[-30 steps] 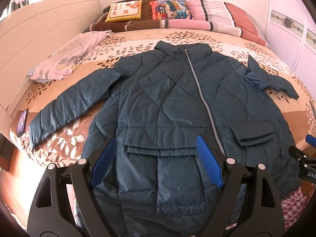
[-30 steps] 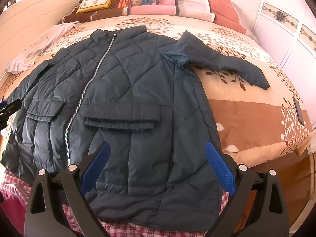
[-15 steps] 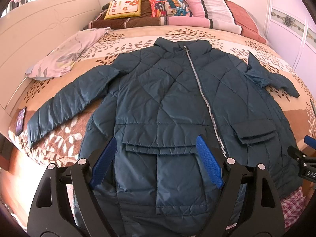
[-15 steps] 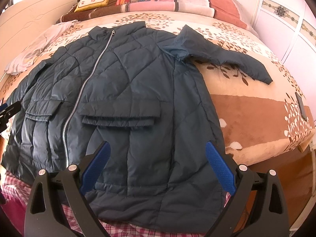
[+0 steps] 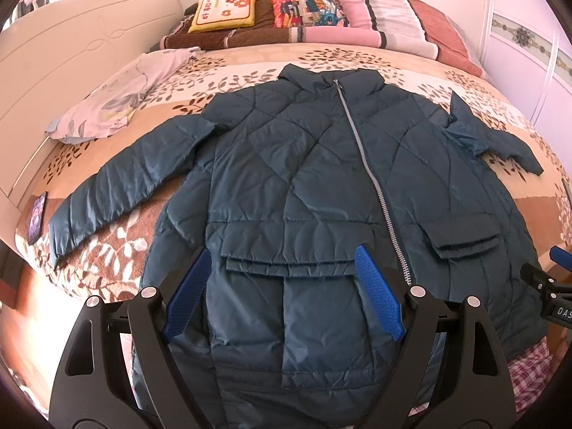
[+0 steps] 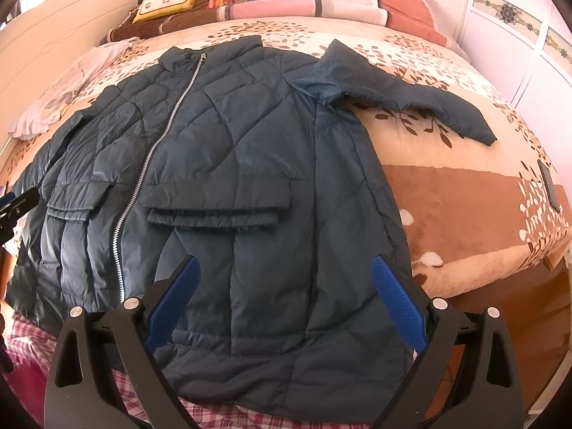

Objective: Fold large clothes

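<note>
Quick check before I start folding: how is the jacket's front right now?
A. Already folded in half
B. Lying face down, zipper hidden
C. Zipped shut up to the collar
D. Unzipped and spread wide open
C: the jacket lies face up and flat on the bed, and its silver zipper runs closed from hem to collar.

A home bedroom: a bed with leaf-patterned blanket, stacked pillows, white headboard and wardrobe doors.
</note>
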Available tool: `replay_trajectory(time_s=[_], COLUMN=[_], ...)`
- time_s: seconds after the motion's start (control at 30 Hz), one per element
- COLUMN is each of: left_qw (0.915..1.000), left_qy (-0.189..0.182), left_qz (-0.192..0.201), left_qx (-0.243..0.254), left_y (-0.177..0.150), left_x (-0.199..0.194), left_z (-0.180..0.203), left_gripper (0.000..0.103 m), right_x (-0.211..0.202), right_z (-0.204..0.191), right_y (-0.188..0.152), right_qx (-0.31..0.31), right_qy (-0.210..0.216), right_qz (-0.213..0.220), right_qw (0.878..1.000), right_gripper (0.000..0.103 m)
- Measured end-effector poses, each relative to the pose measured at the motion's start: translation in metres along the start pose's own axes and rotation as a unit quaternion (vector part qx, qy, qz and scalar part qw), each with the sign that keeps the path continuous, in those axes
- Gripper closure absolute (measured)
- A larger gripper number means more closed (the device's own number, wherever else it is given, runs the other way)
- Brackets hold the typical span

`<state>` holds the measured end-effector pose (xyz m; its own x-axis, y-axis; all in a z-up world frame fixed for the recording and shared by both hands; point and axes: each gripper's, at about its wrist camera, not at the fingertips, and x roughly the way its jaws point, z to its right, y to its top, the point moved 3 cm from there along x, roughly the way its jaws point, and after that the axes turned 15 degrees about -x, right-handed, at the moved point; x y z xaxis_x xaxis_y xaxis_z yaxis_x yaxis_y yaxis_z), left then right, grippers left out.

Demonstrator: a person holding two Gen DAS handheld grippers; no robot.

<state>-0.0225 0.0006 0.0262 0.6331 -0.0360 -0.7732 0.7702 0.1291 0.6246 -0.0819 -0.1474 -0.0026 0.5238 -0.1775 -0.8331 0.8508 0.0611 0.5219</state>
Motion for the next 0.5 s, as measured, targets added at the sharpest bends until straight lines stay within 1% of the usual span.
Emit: replay_trajectory(time_s=[0.5], left_qw=[0.9999], left_qy=[0.005], left_qz=[-0.009], left_qx=[0.005], left_y=[-0.0036], left_x=[0.0045], left_z=[-0.001], left_gripper=[0.021], right_x=[0.0042], right_z=[0.0035], right_y=[-0.003], right_qx=[0.015], right_qy=[0.011], right_qz=[-0.003], right_qw=[1.0], right_gripper=[0.01])
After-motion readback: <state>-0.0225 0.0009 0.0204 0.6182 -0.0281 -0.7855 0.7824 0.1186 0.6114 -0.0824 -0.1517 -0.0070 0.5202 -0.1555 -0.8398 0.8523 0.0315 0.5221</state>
